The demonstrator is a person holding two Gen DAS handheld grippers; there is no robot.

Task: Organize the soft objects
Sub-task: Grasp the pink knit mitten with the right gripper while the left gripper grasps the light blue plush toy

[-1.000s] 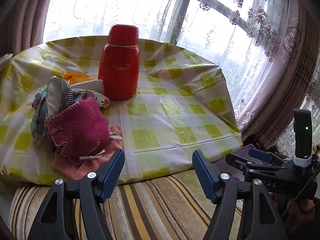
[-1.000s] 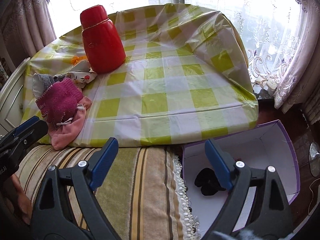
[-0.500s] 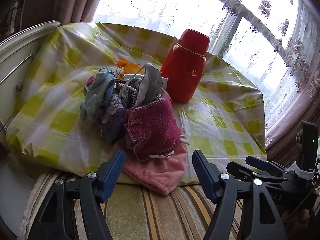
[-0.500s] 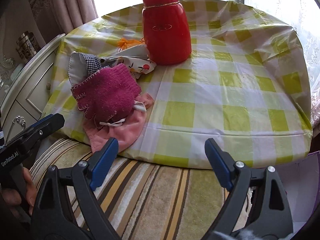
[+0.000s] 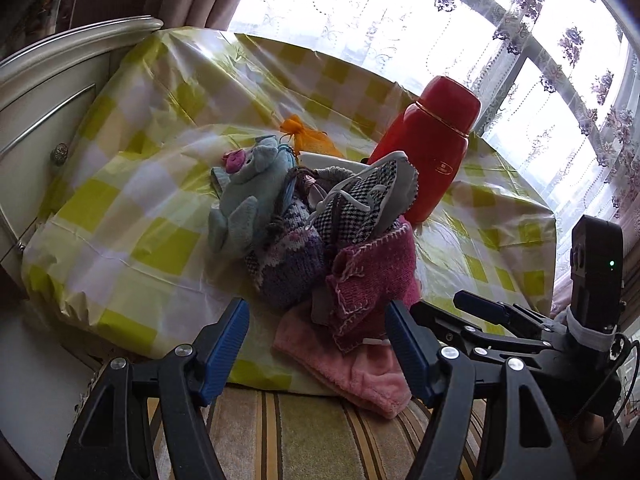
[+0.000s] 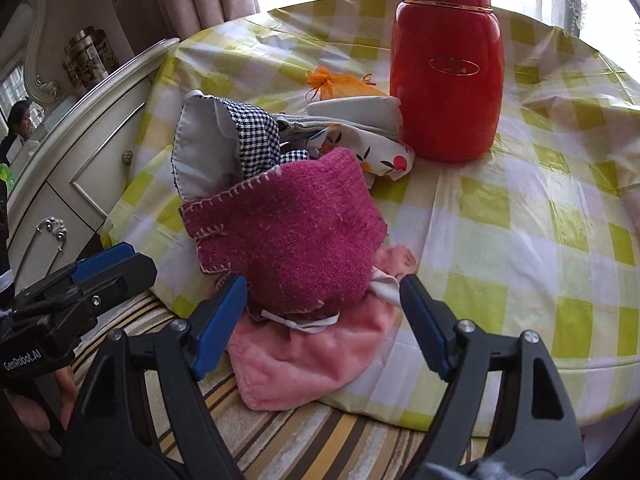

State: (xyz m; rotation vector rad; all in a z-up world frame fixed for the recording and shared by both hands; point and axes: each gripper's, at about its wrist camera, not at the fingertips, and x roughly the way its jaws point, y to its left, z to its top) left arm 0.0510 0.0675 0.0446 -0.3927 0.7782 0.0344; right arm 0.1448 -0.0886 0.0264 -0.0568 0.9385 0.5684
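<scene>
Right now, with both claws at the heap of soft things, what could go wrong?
1. The right claw is closing around the magenta knit piece, not yet pinching; it may also catch the pink cloth beneath.
2. The pink cloth overhangs the table edge and could slide off.
3. The red flask stands against the heap; a tug might tip it.

Red flask (image 6: 446, 76) upright on yellow-checked tablecloth (image 6: 520, 216), white cabinet (image 5: 44, 92) beside, lace curtain (image 5: 400, 16) behind

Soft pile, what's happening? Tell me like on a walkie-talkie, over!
Left tongs open, empty. Right tongs closing, nothing gripped yet, magenta knit piece and pink cloth just ahead. Red flask stands behind the pile, not blocking. Over.
</scene>
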